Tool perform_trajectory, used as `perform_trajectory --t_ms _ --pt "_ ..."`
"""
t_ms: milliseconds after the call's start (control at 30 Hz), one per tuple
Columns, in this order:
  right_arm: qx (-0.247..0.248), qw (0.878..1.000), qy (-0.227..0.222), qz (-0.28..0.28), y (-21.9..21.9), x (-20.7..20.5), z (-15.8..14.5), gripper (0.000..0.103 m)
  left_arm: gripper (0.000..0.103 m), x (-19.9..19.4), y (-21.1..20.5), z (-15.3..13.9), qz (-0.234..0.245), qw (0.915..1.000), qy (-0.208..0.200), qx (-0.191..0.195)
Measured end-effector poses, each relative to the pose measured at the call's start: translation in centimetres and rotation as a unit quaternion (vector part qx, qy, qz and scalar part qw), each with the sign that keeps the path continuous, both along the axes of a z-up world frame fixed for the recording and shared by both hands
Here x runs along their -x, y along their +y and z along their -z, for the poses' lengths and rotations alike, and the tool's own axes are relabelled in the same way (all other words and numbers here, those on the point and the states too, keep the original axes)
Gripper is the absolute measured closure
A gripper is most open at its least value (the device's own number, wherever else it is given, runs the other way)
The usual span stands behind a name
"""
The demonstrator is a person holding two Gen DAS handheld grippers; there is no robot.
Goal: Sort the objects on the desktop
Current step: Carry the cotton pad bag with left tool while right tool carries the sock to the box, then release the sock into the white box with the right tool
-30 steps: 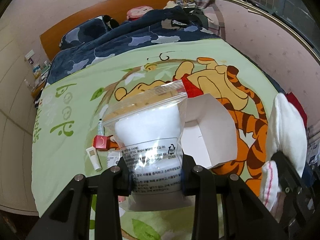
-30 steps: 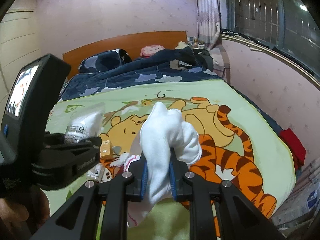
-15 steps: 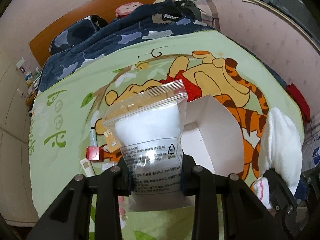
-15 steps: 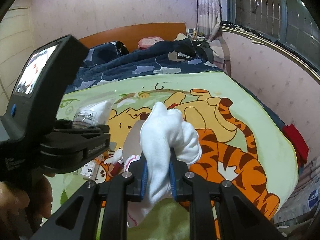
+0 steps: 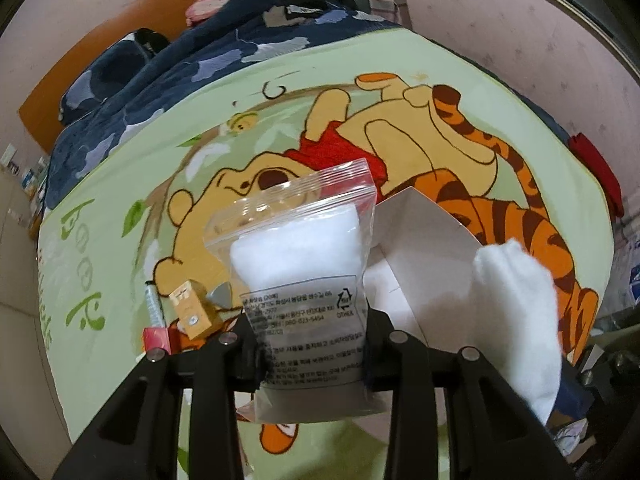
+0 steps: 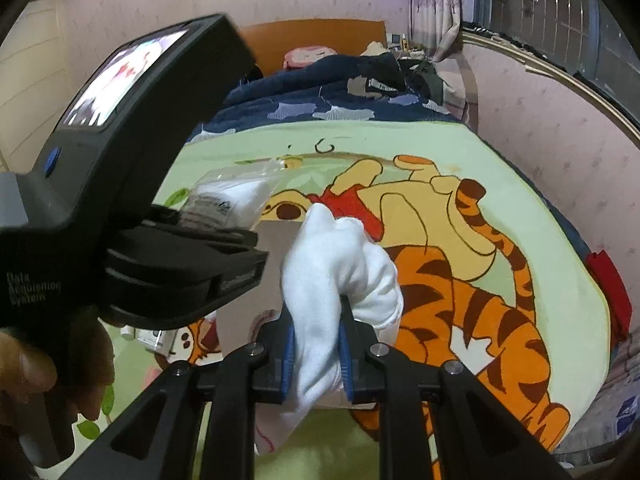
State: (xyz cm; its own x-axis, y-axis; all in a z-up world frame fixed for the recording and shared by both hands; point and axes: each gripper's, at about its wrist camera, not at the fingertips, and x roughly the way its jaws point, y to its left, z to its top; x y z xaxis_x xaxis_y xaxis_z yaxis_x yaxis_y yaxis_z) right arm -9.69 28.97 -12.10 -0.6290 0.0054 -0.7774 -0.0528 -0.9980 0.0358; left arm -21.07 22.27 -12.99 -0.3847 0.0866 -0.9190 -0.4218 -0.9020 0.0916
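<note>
Two grippers aloft above white box [image 5: 420, 248]: left gripper [image 5: 312, 354] pinching zip bag of cotton [image 5: 300, 268], right gripper [image 6: 316, 354] clamped on white cloth [image 6: 336, 260]. Visible only from left wrist: orange carton [image 5: 192, 312], red cube [image 5: 157, 338] left of box. Only from right: hand [image 6: 48, 372] gripping handle low, cartoon blanket [image 6: 520, 208] beyond.

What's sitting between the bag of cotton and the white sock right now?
In the left wrist view, the open white box lies on the blanket behind the gap between the bag of cotton and white sock.
</note>
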Motion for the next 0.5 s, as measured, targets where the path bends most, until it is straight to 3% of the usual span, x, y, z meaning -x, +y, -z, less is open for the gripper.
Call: perform_trajectory --t_ms 133,300,433,500 --pt "0.007 1.000 -0.012 -0.004 0.2 0.9 1.4 0.084 0.062 1.1 0.6 1.0 0.007 0.9999 -0.010 0.001" --pt "0.018 0.999 -0.030 -0.009 0.4 1.7 2.9 0.075 0.045 1.9 1.0 1.7 0.014 0.9997 -0.018 0.012" --pt "0.022 0.999 -0.029 -0.004 0.6 1.8 3.2 0.071 0.025 1.9 1.4 1.9 0.024 0.9994 -0.015 0.019" --pt "0.024 0.999 -0.025 -0.003 0.7 1.7 3.1 0.071 0.023 1.8 1.5 1.9 0.028 0.9993 -0.016 0.020"
